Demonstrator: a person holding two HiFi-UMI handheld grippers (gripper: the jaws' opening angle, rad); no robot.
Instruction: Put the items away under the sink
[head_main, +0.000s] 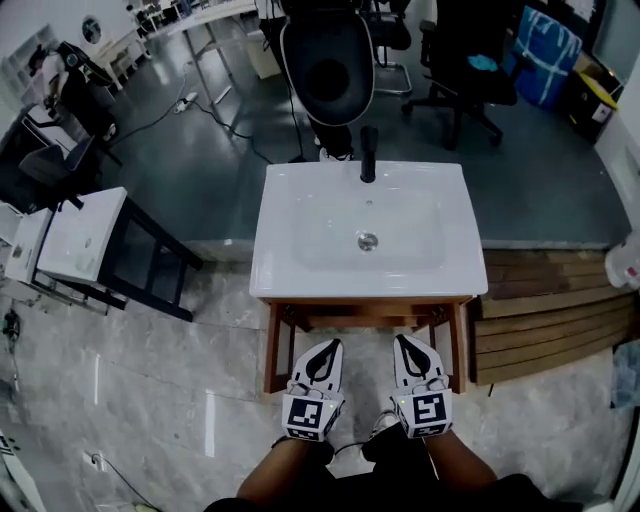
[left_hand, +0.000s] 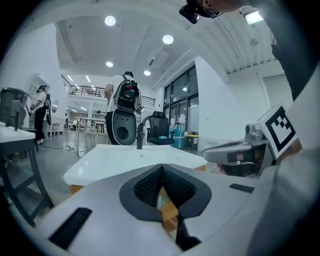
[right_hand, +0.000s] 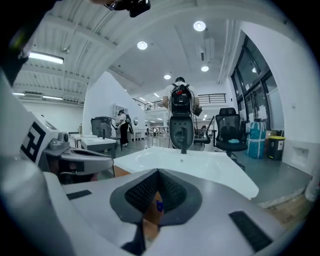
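Note:
A white sink (head_main: 275, 240) with a black faucet (head_main: 368, 155) stands on a wooden frame (head_main: 272, 350); the basin hides the space beneath it. No loose items show in any view. My left gripper (head_main: 329, 345) and right gripper (head_main: 404, 340) hover side by side just in front of the sink's near edge, both pointing at it. In the left gripper view the sink (left_hand: 115, 155) lies ahead, the left gripper (left_hand: 161, 166) has its pads together on nothing, and the right gripper shows at the right. The right gripper (right_hand: 158, 171) is likewise shut and empty in its own view.
A small white table on a black frame (head_main: 80, 235) stands to the left. Stacked wooden boards (head_main: 550, 310) lie to the right of the sink. Behind it are a black round-backed seat (head_main: 328, 65), an office chair (head_main: 460, 70) and a blue bag (head_main: 545, 45). A person (left_hand: 39, 112) stands far left.

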